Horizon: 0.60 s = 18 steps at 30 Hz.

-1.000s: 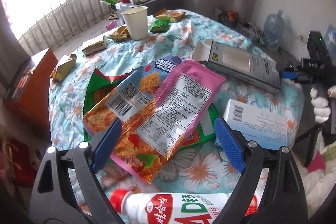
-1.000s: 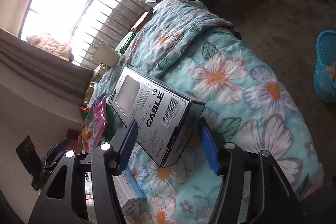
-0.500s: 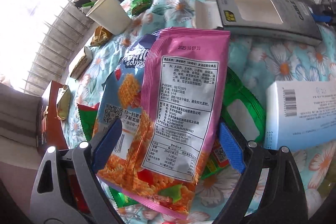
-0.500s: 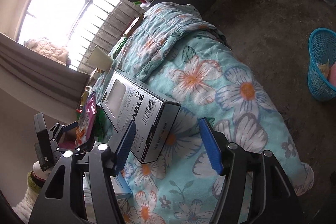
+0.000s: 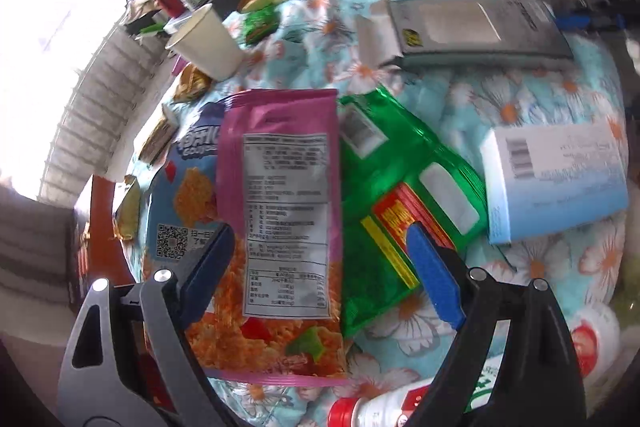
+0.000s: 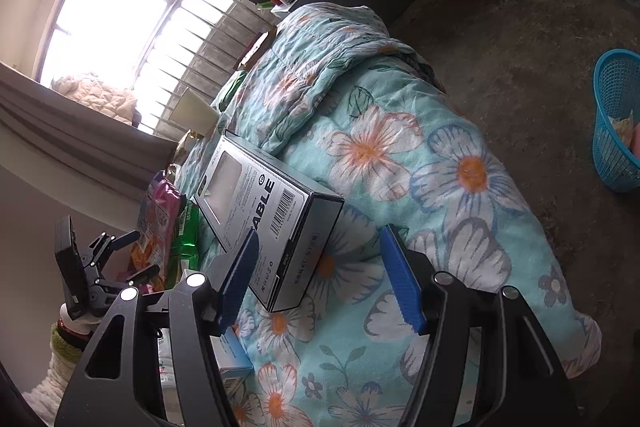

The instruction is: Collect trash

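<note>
My left gripper (image 5: pixel 320 275) is open, its blue fingers either side of a pink snack wrapper (image 5: pixel 280 211) lying on a blue snack bag (image 5: pixel 180 203) and beside a green wrapper (image 5: pixel 392 195). My right gripper (image 6: pixel 324 279) is open over the floral quilt (image 6: pixel 440 167), its left finger by the corner of a grey cable box (image 6: pixel 264 211), also in the left view (image 5: pixel 472 27). A blue trash basket (image 6: pixel 616 123) stands on the floor at the right.
A paper cup (image 5: pixel 208 43), small wrappers (image 5: pixel 260 15), a light-blue box (image 5: pixel 556 179) and a red-capped bottle (image 5: pixel 384 407) lie on the quilt. An orange-red box (image 5: pixel 96 223) stands at the left. The left gripper shows at left in the right view (image 6: pixel 104 267).
My left gripper has moved forward over the pink wrapper, uncovering more of the green one. My right gripper has drawn back and right from the cable box, bringing the blue basket into fuller view.
</note>
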{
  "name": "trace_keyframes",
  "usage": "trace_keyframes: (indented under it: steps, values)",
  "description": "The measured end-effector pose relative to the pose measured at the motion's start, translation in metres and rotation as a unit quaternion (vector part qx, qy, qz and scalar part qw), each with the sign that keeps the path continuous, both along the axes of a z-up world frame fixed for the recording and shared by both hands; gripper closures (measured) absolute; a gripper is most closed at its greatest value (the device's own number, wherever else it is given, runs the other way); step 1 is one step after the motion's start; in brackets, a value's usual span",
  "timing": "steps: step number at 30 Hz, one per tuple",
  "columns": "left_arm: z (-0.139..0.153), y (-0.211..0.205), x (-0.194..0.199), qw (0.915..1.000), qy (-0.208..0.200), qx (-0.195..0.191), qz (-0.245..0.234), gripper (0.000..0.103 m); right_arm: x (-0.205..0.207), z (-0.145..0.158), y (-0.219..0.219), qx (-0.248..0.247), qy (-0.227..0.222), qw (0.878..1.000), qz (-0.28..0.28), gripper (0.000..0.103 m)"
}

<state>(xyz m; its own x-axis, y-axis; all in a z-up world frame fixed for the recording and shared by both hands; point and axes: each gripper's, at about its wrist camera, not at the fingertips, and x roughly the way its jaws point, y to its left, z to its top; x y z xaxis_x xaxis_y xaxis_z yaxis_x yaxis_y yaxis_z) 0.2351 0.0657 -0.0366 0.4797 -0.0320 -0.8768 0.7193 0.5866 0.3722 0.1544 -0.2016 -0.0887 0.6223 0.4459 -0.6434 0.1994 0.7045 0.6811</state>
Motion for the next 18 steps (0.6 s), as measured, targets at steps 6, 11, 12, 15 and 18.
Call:
trace_keyframes:
  steps: [6, 11, 12, 15, 18]
  values:
    - [-0.045, -0.019, -0.026, 0.9867, 0.025, 0.126, -0.099, 0.020, -0.001, 0.000, 0.000, 0.012, 0.000, 1.000, -0.001, 0.041]
    - [-0.047, -0.025, -0.025, 0.9825, 0.011, 0.139, -0.124, 0.015, -0.001, 0.000, -0.003, 0.018, 0.001, 1.000, -0.004, 0.041]
    - [-0.047, -0.025, -0.025, 0.9821, 0.006, 0.138, -0.128, 0.015, -0.001, 0.000, -0.003, 0.019, 0.001, 1.000, -0.005, 0.041]
    - [-0.045, -0.027, -0.023, 0.9825, -0.008, 0.132, -0.131, 0.025, -0.001, -0.001, -0.004, 0.021, 0.001, 1.000, -0.005, 0.041]
    - [-0.038, -0.027, -0.016, 0.9877, -0.023, 0.109, -0.110, 0.050, -0.001, -0.001, -0.004, 0.018, 0.001, 1.000, -0.004, 0.041]
